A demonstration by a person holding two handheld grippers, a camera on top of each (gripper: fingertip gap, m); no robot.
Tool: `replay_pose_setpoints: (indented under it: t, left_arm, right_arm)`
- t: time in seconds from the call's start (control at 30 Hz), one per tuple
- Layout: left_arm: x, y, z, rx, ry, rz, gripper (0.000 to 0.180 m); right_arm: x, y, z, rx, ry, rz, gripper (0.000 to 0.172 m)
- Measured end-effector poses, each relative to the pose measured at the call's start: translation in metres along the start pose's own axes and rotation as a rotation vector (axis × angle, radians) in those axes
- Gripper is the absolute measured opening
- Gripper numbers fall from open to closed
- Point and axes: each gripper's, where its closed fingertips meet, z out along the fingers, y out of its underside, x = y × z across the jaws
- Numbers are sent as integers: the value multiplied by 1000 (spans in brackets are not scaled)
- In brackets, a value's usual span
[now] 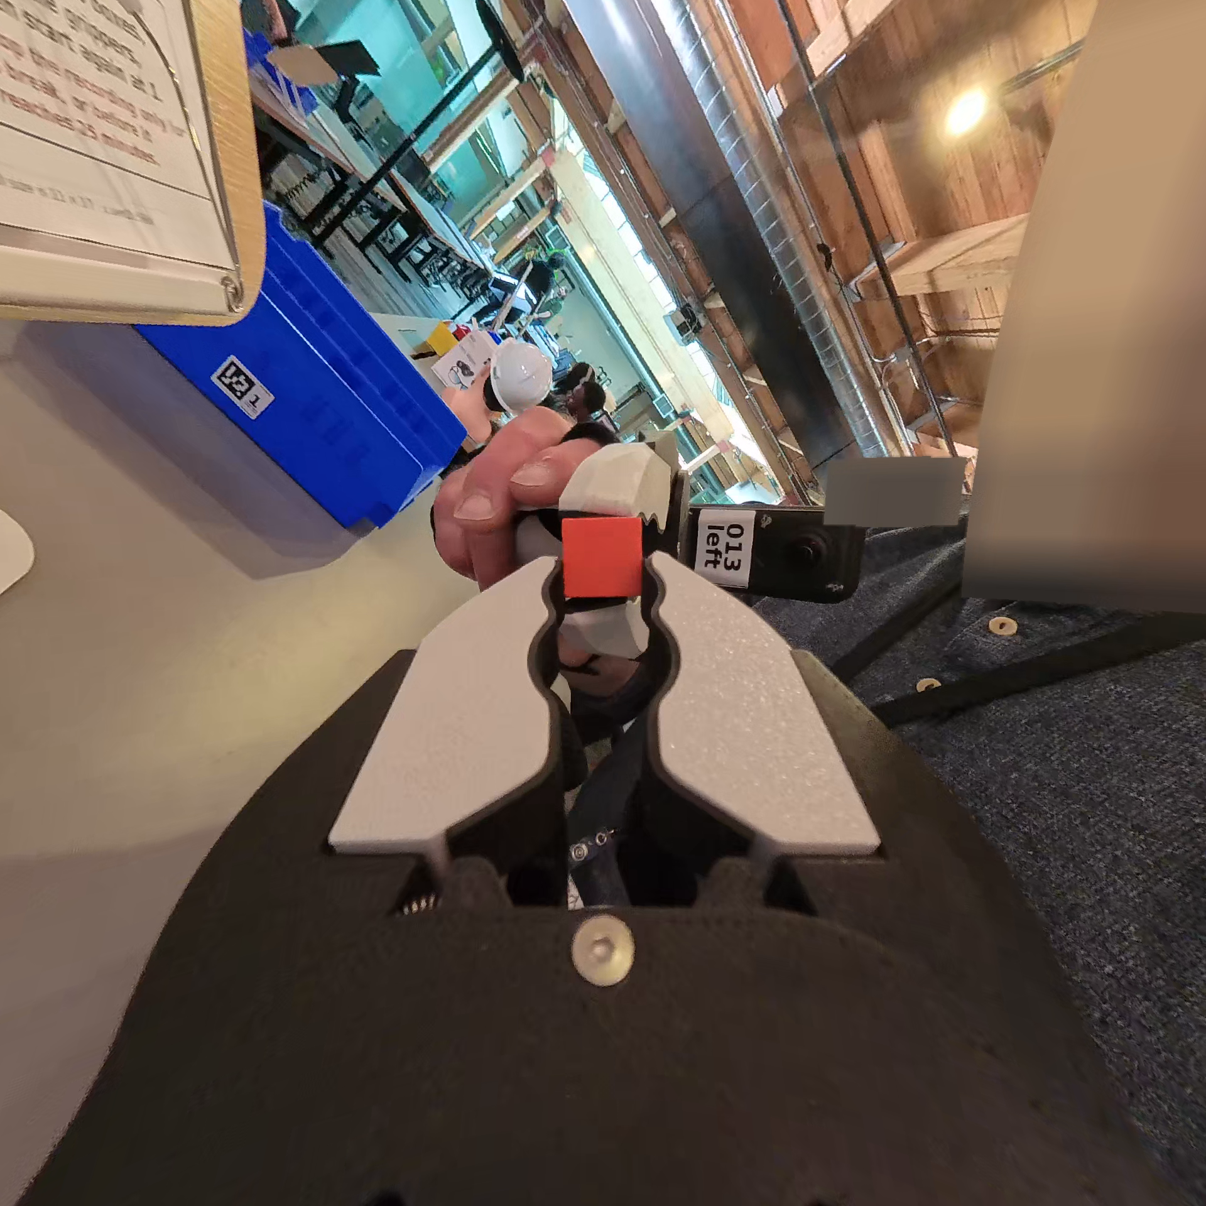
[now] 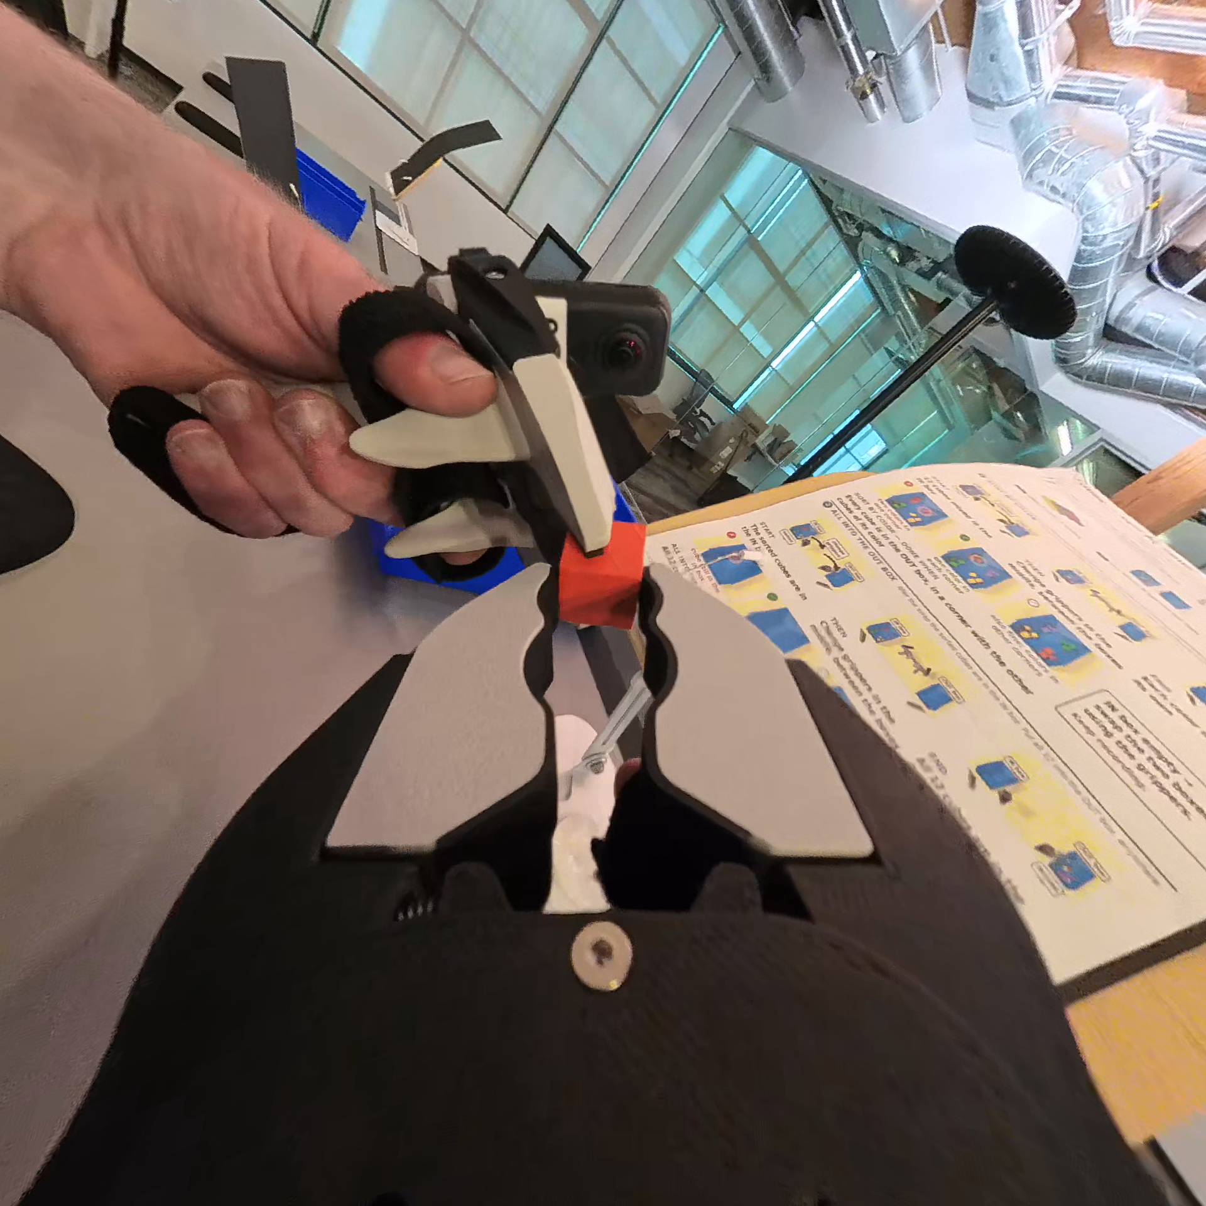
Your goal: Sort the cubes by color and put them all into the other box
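Observation:
A red cube (image 1: 602,556) is up in the air between both grippers. In the left wrist view, my left gripper (image 1: 602,574) is shut on the red cube, its pads pressing the cube's left and right sides. The right gripper's pale fingers (image 1: 617,483) clamp the same cube from above and below, held by a hand. In the right wrist view, my right gripper (image 2: 597,587) is shut on the red cube (image 2: 597,584). There the left gripper's finger (image 2: 568,470) lies on the cube's upper face.
A blue box (image 1: 293,404) stands on the pale table (image 1: 130,652) at the left; it also shows in the right wrist view (image 2: 444,564). An instruction sheet on a clipboard (image 2: 946,652) stands to the right. A person's denim shirt (image 1: 1044,816) is close by.

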Motion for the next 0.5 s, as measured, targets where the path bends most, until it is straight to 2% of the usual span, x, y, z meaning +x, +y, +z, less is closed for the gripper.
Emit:
replay_pose_setpoints:
  t: [0.17,0.2,0.27,0.3,0.37,0.5]
  left_arm:
    - [9,-6,19,29,81,-35,28]
    - [10,-9,20,44,92,-31,25]
    - [13,-14,20,65,110,-4,1]
    - [13,-17,19,78,99,9,0]
    - [10,-17,20,69,57,41,0]
    - [14,-16,23,34,39,74,0]
  right_arm:
    - [16,3,-27,-10,50,67,23]
    - [24,6,-35,-25,73,77,23]
    - [49,19,-57,-66,127,88,23]
    - [68,30,-73,-96,176,90,23]
    - [108,63,-108,-211,249,87,23]
    - [186,163,-194,-541,361,116,23]
